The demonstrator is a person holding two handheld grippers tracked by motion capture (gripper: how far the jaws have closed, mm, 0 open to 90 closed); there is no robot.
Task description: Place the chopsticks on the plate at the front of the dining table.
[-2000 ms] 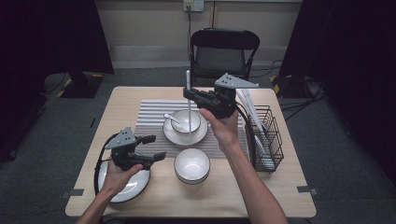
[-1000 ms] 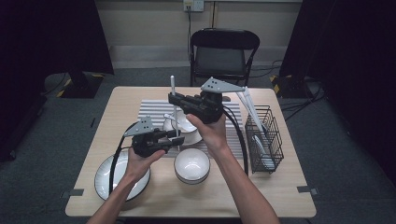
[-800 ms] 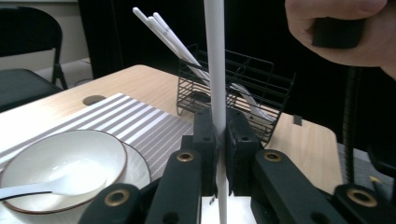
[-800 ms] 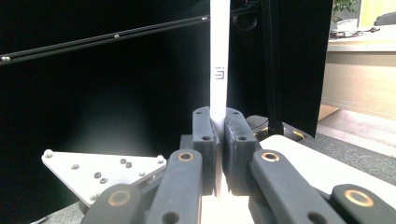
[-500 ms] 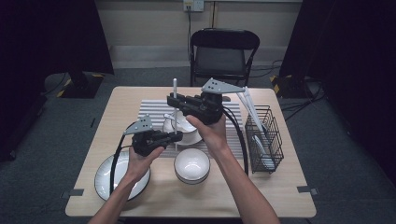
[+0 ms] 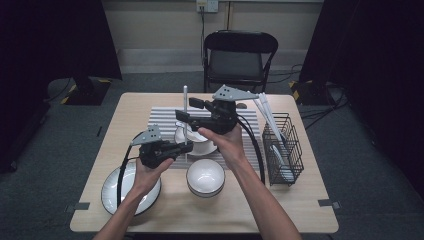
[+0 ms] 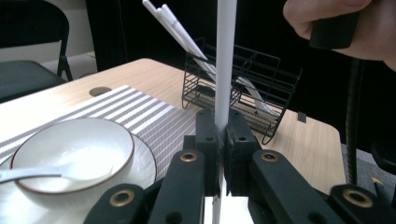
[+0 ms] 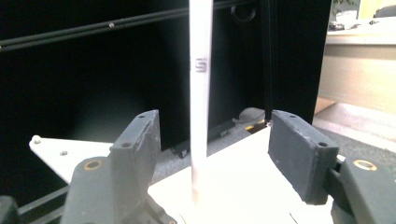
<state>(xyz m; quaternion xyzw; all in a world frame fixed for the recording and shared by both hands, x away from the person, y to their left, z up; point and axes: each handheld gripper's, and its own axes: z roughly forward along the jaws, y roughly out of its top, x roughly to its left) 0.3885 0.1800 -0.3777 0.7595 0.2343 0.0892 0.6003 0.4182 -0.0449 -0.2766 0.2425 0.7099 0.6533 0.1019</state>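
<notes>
Now the handover is nearly done: the left tongs clamp the upright white chopstick over the counter, while the right tongs have just been opening around it; placing it remains.

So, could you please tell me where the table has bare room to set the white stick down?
Bare wood lies along the table's left edge beside the striped mat, and at the near right corner below the wire basket. The middle is crowded: bowl on saucer, empty bowl, plate.

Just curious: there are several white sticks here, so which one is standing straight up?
The white stick clamped in the left tool, upright over the striped mat. The other sticks lean slanted in the black wire basket.
</notes>
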